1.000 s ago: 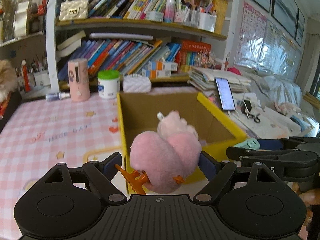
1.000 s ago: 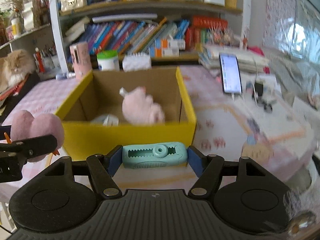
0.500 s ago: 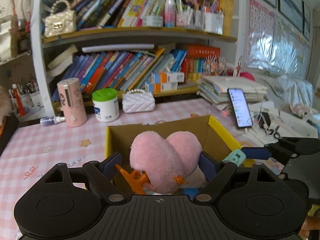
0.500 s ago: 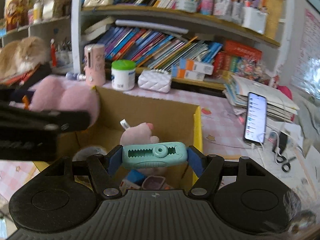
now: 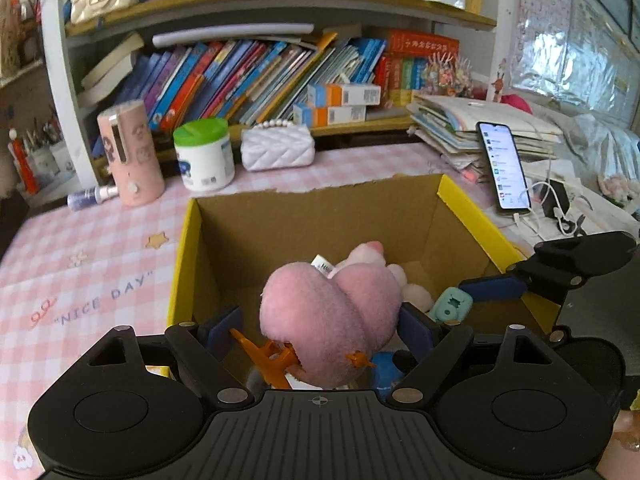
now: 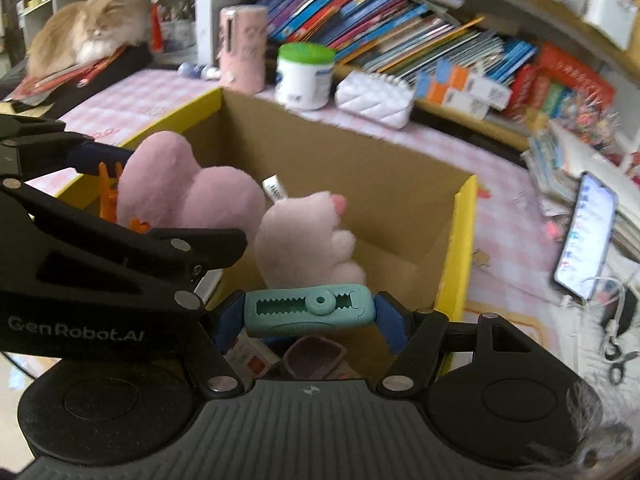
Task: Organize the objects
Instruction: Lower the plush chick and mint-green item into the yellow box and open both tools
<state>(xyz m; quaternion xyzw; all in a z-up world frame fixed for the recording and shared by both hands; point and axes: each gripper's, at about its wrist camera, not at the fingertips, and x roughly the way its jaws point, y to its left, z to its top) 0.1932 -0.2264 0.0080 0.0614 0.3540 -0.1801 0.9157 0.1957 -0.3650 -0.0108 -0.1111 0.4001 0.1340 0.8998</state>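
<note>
Room: cluttered bookshelf (image 5: 256, 76) behind, rows of leaning books; cat (image 6: 86, 28) lying on a side ledge at far left.
Surface: table (image 5: 80, 272) under pink checked cloth printed "NICE DAY".
Back of table: pink cylinder (image 5: 130, 152), white jar with green lid (image 5: 204, 154), white quilted purse (image 5: 278, 148), all beyond the box.
Right of box: phone (image 5: 505, 168) propped upright, screen lit, against stacked papers; cable and scissors close by.
Box: open cardboard box (image 5: 320, 216) with yellow outer walls, centre of table.
Box contents: pale pink plush toy (image 6: 308, 236) on the floor; small packets and a dark tray near the front wall, blurred.
Left gripper (image 5: 320, 328): fingers closed on pink heart-shaped plush (image 5: 332, 316) with orange clip (image 5: 268, 356) at its base; above the box interior, near the front wall.
Right gripper (image 6: 310, 312): fingers clamped on teal clip (image 6: 310, 312), held crosswise; over the box's right front part, just beside the heart plush.
</note>
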